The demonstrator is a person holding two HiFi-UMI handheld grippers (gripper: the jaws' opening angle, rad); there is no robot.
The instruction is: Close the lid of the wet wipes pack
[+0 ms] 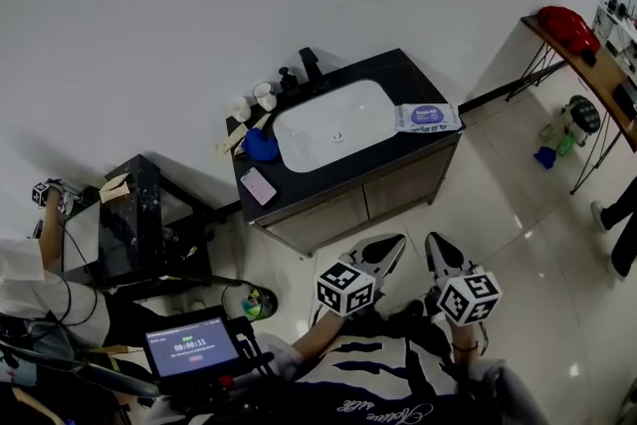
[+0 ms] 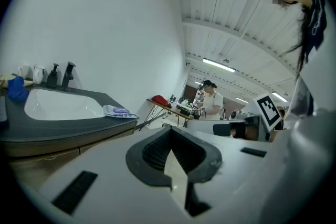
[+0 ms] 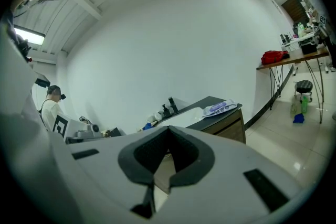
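The wet wipes pack [image 1: 428, 117], white with a purple oval on top, lies flat on the right end of the dark vanity counter [image 1: 398, 75]. It also shows small in the left gripper view as the pack [image 2: 119, 111] and in the right gripper view as the pack [image 3: 220, 108]. Whether its lid is up is too small to tell. My left gripper [image 1: 396, 241] and right gripper [image 1: 434, 240] hang side by side over the floor, well short of the vanity front. Both are shut and hold nothing, as the left gripper [image 2: 171, 135] and the right gripper [image 3: 168, 131] show in their own views.
A white sink basin [image 1: 333, 122] fills the counter's middle, with a black faucet [image 1: 310, 65], cups [image 1: 265, 95], a blue cloth [image 1: 261, 145] and a pink phone [image 1: 259, 185]. A black side table [image 1: 139, 214] stands left; a desk with a red bag [image 1: 567, 25] stands right.
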